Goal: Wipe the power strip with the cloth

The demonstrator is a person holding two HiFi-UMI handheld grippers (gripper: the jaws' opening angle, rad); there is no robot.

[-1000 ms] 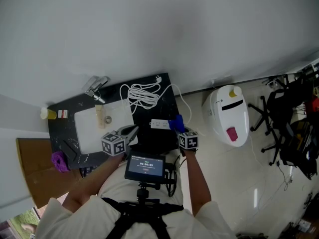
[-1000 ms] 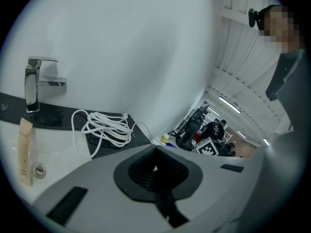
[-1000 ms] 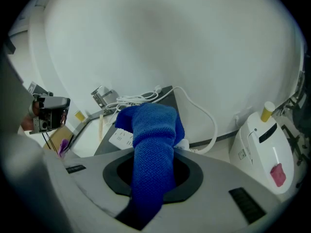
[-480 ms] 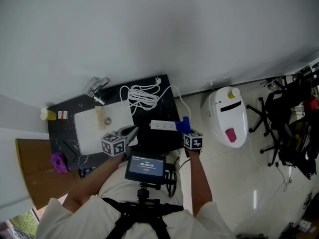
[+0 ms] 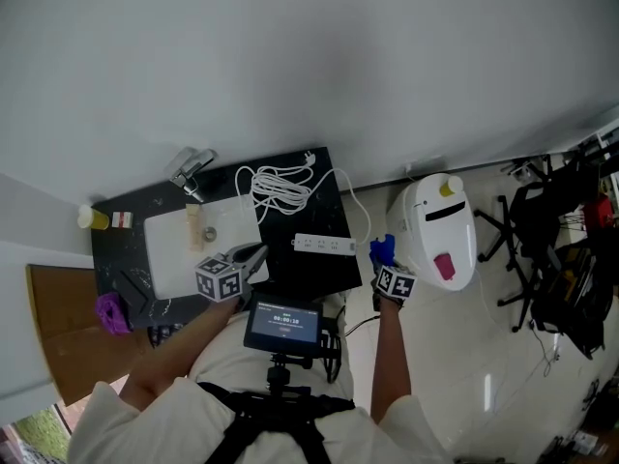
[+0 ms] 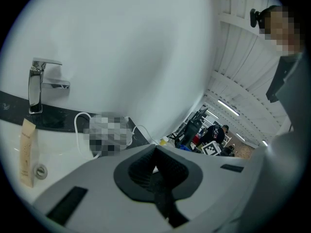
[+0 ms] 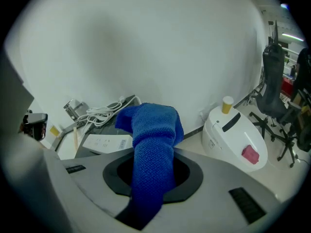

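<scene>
A white power strip [image 5: 325, 246] lies on the black counter [image 5: 311, 271], its white cable coiled [image 5: 280, 187] behind it. My right gripper [image 5: 384, 252] is shut on a blue cloth [image 7: 151, 140] and hangs just past the strip's right end, off the counter edge and over the floor. The right gripper view shows the strip [image 7: 107, 141] low at the left, clear of the cloth. My left gripper [image 5: 248, 257] is shut with nothing in it, left of the strip near the sink corner.
A white sink basin [image 5: 189, 240] with a chrome faucet [image 5: 189, 170] fills the counter's left part. A white domed appliance [image 5: 440, 228] stands on the floor close to my right gripper. Office chairs [image 5: 551, 230] crowd the far right. A yellow cup [image 5: 92, 219] sits at the far left.
My right gripper has carried the blue cloth rightwards along the power strip and off its right end, past the counter edge. The whole strip now shows. The left gripper has stayed put.
</scene>
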